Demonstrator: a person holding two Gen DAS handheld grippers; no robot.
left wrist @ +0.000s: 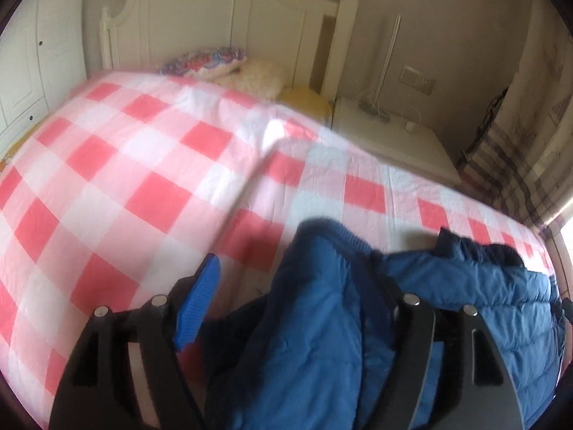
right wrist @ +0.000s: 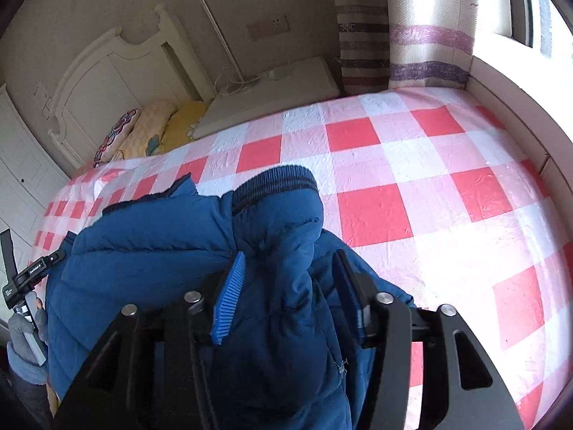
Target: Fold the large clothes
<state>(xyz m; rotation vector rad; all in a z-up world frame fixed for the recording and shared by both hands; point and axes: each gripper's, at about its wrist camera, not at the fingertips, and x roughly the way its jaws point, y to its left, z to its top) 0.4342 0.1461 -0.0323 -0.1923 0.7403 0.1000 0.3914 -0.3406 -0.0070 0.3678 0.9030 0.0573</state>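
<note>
Right gripper (right wrist: pixel 292 299) clamps a thick fold of the blue jacket (right wrist: pixel 172 251) above the checked bedspread (right wrist: pixel 412 165). Left gripper (left wrist: pixel 290 308) stands wide, jacket between (grip unclear). Risk: slippery padding slides out, fold collapses.

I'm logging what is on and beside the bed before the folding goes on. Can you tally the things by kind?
Blue puffer jacket: 1
Pillows at the headboard: 3
Checked bedsheet: 1
Bedside cabinet: 1
Claws, left claw and right claw: 2
Total: 8
</note>
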